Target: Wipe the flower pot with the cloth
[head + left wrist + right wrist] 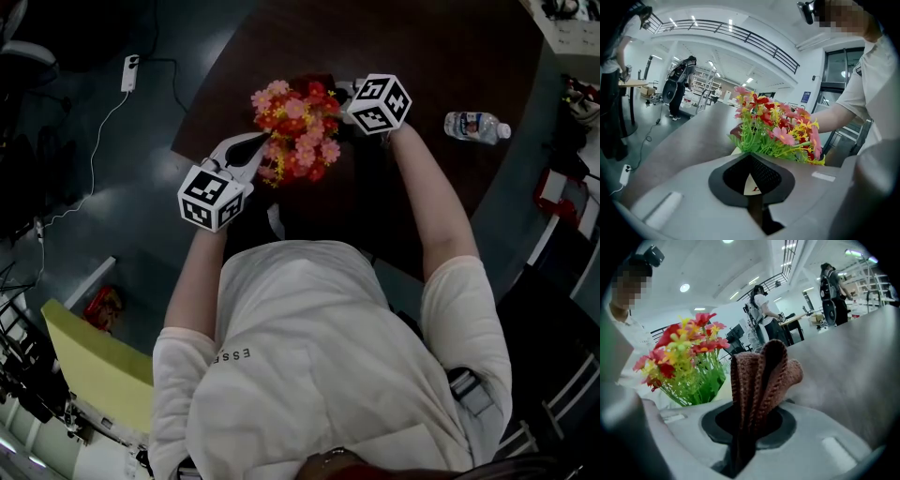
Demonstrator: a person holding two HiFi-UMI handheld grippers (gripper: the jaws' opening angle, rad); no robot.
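Left gripper (251,145): jaws pressed together on a thin cream sliver with a red mark, which looks like the rim of the cream flower pot (736,151), so it reads as the holding hand. The pot sits on the dark brown round table (450,56) between the two grippers. From the head view it's hidden under the bunch of red, pink and yellow artificial flowers (295,131). Judgement: light and top-heavy, wall probably thin and a bit flexible, so it tips or slides if pushed without a hold. Grip at the rim, wipe the outer wall below it, keep clear of the springy stems. Right gripper (751,420): jaws pinching the folded brown knitted cloth (764,376), with a floppy fold standing out past the tips near the flowers. It's soft, so it will drape and needs pressing flat against the wall. Clear plastic water bottle (476,125) lies further right, well apart.
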